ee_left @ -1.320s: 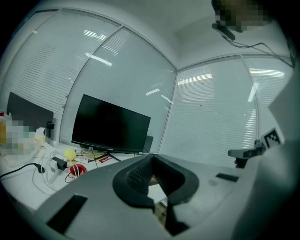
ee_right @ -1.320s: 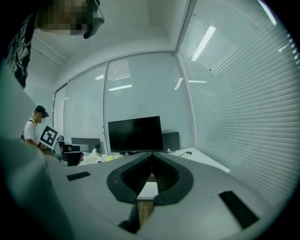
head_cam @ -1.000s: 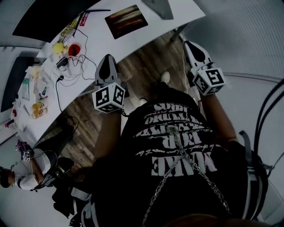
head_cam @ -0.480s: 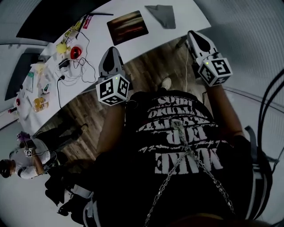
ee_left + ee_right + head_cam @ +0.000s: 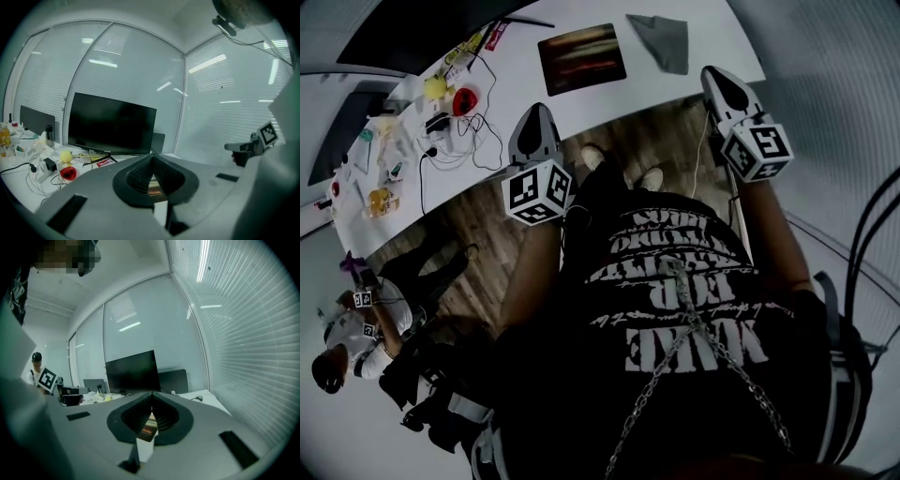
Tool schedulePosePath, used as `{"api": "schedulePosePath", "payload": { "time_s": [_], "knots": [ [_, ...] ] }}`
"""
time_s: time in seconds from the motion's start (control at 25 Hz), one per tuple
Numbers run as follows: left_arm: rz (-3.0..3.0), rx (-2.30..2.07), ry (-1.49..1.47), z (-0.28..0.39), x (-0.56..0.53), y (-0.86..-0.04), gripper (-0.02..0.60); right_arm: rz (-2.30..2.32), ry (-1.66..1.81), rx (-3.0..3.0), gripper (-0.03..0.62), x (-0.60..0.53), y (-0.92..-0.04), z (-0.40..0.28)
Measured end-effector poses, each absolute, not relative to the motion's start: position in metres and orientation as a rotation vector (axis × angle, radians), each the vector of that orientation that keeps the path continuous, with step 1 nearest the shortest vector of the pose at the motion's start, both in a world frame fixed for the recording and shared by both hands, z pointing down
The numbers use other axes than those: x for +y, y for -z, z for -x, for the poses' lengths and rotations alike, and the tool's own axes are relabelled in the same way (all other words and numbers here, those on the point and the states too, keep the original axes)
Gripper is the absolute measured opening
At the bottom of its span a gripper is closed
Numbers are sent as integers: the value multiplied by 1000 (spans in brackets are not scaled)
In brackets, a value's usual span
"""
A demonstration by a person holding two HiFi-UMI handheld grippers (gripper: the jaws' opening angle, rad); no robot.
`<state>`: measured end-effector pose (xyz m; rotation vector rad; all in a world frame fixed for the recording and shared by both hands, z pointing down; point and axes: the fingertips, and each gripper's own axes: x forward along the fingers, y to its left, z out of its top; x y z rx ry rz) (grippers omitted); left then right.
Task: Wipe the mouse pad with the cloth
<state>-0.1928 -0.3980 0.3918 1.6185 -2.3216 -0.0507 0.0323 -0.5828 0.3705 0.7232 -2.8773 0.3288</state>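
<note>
The mouse pad (image 5: 581, 58), dark with a reddish-brown print, lies flat on the white table (image 5: 525, 84). A grey cloth (image 5: 661, 39), folded, lies just right of it near the table's far right corner. My left gripper (image 5: 538, 112) hovers over the table's near edge, below and left of the pad, shut and empty. My right gripper (image 5: 719, 77) hangs past the table's right end, right of the cloth, also shut and empty. In the left gripper view the jaws (image 5: 151, 159) meet at their tips; the right gripper view shows the same (image 5: 152, 397).
A black monitor (image 5: 112, 123) stands at the back of the table. Left of the pad lie cables (image 5: 455, 141), a red object (image 5: 464, 98), a yellow object (image 5: 436, 86) and bottles (image 5: 380, 199). Another person (image 5: 356, 328) sits at lower left on the wood floor (image 5: 478, 234).
Both grippers have moved forward toward the table, the right one now level with the cloth. Pad and cloth have come fully into view. Both stay shut.
</note>
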Motion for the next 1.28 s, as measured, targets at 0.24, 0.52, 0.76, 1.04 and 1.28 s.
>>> {"api": "schedulePosePath", "payload": {
  "time_s": [0.24,0.52,0.76,1.04,1.28],
  "knots": [
    [-1578,-2254,16,224,-421,-434,6,-713,-331,-2807,0,-612,-404,1],
    [-1592,-2111,-48,266,-476,-487,6,-762,-373,-2649,0,-658,-457,48],
    [-1572,-2005,-116,298,-514,-541,6,-748,-432,-2459,3,-693,-537,72],
    [-1519,-1922,-185,316,-529,-593,6,-715,-500,-2237,132,-728,-622,84],
    [-1506,-1889,-199,325,-529,-612,6,-678,-574,-1993,241,-739,-697,73]
  ]
}}
